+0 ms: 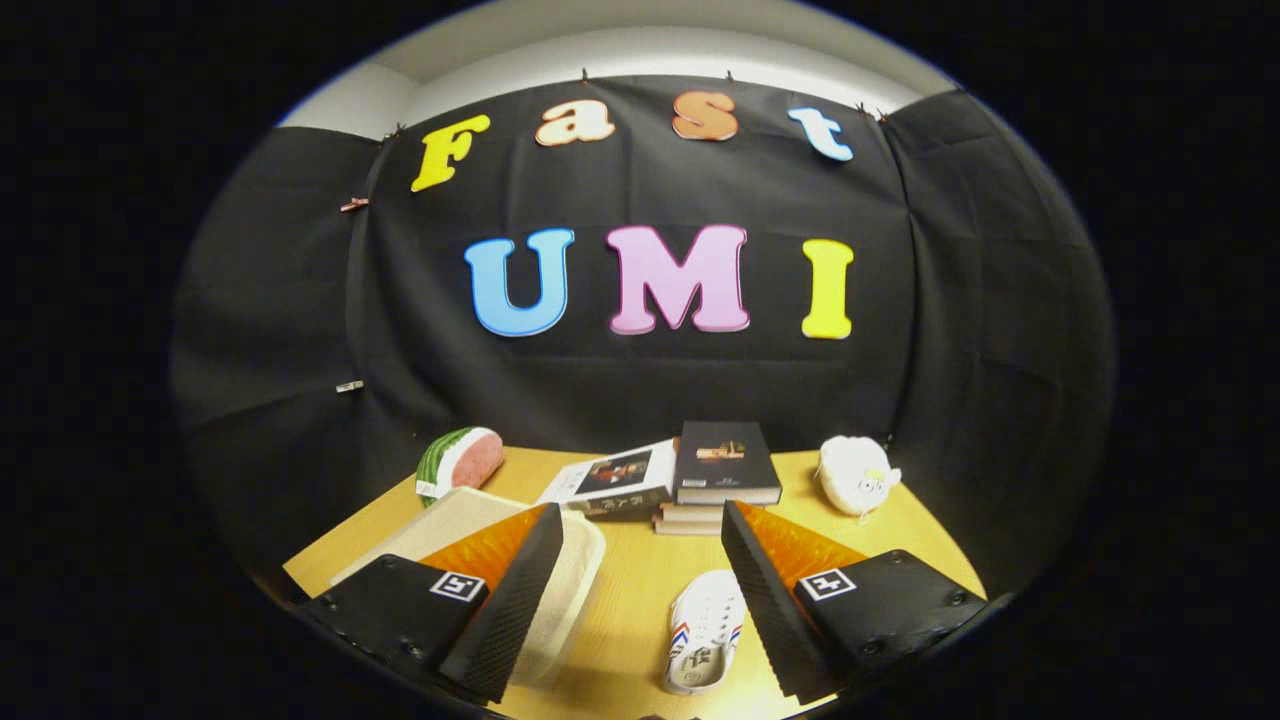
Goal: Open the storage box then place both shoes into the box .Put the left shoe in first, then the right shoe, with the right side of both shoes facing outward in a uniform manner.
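My gripper (640, 530) is open and held above the wooden table (640, 590), with nothing between its fingers. A white shoe with red and blue stripes (706, 632) lies on the table below, close against the inner side of the right finger (765, 600). The storage box (480, 540), a pale rectangular box with its lid shut, lies under and beyond the left finger (515, 600), which hides part of it.
Beyond the fingers sits a stack of books (725, 465) with another book (615, 480) lying to its left. A watermelon-slice toy (460, 462) rests at the back left and a white plush toy (857, 475) at the back right. Black cloth walls close the booth.
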`<control>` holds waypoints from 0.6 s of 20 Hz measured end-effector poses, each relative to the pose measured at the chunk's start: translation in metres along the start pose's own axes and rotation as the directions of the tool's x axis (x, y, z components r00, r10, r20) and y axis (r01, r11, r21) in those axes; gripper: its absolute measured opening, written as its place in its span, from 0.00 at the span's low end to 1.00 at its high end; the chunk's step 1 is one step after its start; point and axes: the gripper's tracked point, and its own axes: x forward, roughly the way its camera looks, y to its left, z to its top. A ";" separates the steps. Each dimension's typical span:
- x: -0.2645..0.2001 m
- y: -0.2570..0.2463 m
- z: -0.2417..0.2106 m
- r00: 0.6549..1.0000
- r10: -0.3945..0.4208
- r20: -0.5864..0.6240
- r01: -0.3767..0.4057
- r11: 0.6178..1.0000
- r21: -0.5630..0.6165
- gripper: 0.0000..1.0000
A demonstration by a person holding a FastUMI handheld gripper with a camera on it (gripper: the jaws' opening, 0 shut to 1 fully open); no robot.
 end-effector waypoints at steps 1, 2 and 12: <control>0.002 0.004 -0.009 0.999 0.021 -0.043 -0.019 0.999 0.039 0.98; 0.004 0.007 -0.018 0.996 0.039 -0.083 -0.032 0.996 0.081 0.97; 0.001 0.060 -0.126 0.832 0.324 -0.451 -0.038 0.844 0.535 0.98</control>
